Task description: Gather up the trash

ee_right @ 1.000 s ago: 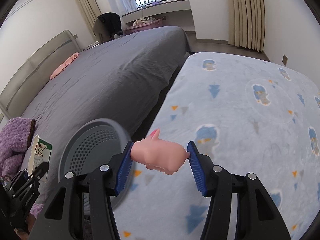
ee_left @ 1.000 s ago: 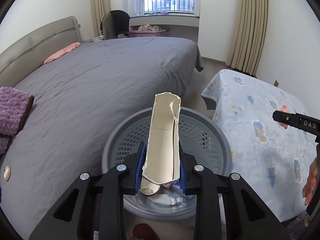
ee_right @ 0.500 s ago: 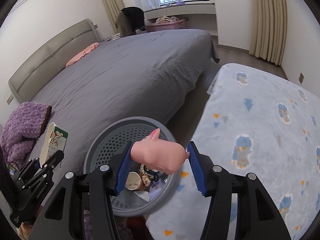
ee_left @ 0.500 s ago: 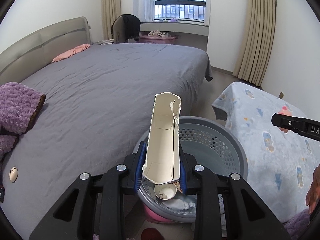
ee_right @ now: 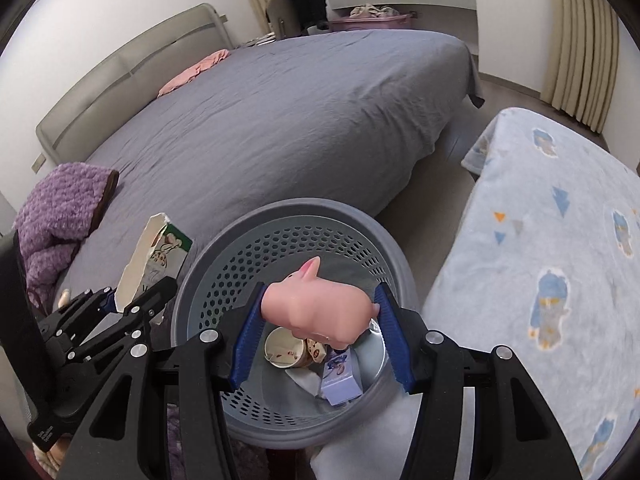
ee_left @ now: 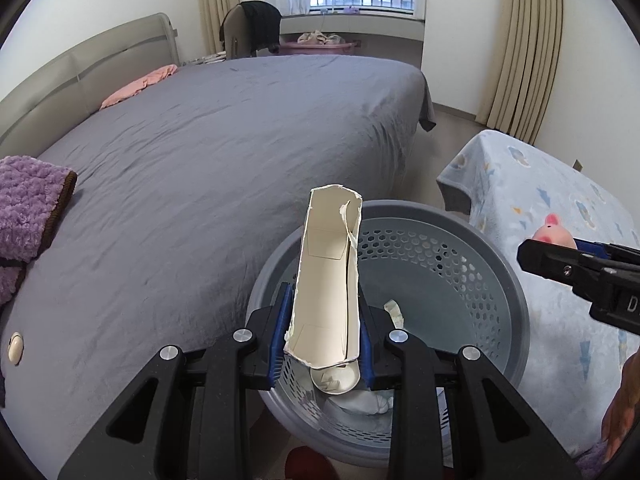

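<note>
Left wrist view: my left gripper (ee_left: 325,332) squeezes a torn white carton (ee_left: 326,288) between its blue pads. The carton stands up tall, with its ripped top pointing up. It hangs over the near edge of the gray basket (ee_left: 508,280). The basket is round and has lots of little holes in its wall. Inside it I see a paper cup (ee_left: 334,380) and some crumpled white paper (ee_left: 360,402).

In the right wrist view, my right gripper (ee_right: 320,336) holds a pink toy pig (ee_right: 316,308). The pig is pressed between the two blue pads, one at each end. It hangs right over the open basket (ee_right: 384,240). Below the pig I see the cup (ee_right: 285,347) and a small purple box (ee_right: 340,378) lying on the bottom. The carton (ee_right: 150,260) shows at the left of this view, held up beside the basket, and its outer side has a green picture on it.

The basket sits on the floor between two beds. The big gray bed (ee_left: 224,152) is on the left, with a fuzzy purple blanket (ee_left: 28,208) and a pink cloth (ee_left: 140,86) on it. The small bed with the light blue cover (ee_right: 560,264) is on the right, very close to the basket.
</note>
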Motion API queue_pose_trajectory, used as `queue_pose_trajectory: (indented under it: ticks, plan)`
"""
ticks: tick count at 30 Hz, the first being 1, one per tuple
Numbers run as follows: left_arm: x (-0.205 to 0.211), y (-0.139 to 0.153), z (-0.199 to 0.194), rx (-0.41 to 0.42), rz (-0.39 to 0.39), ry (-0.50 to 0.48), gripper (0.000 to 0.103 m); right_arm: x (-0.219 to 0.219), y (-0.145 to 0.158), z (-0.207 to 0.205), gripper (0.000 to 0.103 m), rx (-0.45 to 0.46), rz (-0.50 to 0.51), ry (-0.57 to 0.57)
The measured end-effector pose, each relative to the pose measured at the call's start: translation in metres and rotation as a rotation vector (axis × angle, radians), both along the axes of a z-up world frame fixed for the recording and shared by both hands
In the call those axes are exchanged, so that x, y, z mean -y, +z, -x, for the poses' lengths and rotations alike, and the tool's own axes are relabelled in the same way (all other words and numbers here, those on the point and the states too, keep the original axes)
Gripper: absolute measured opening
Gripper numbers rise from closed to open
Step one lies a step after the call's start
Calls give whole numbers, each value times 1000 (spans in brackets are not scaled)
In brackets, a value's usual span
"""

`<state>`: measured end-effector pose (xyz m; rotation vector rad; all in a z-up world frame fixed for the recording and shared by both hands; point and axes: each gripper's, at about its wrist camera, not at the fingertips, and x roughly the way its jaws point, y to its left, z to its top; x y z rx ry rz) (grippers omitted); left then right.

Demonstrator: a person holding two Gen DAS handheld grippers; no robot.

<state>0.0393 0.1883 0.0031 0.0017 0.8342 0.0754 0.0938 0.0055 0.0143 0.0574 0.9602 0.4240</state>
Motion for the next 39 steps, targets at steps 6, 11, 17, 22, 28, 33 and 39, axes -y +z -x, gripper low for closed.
queue_pose_trajectory:
  ticks: [6,11,17,22,28,33,39]
  plan:
    - [-1,-11,-3,-20,2,32,29,0,-11,3,53,42,-11,24]
    - [3,-13,-6,-21,-4,49,29,-4,-16,4,53,43,0,50]
    - [10,-12,-6,2,-35,49,30,-6,-15,6,53,48,0,52]
    - [6,-11,-7,1,-30,74,31,-7,-15,6,53,55,8,53]
    - [4,-7,-3,30,-36,100,79,-4,-12,8,65,72,2,41]
    - [4,-8,-4,23,-44,104,79,-3,-12,7,65,67,5,30]
    - [1,-7,-4,25,-42,115,85,-5,-14,7,65,64,16,31]
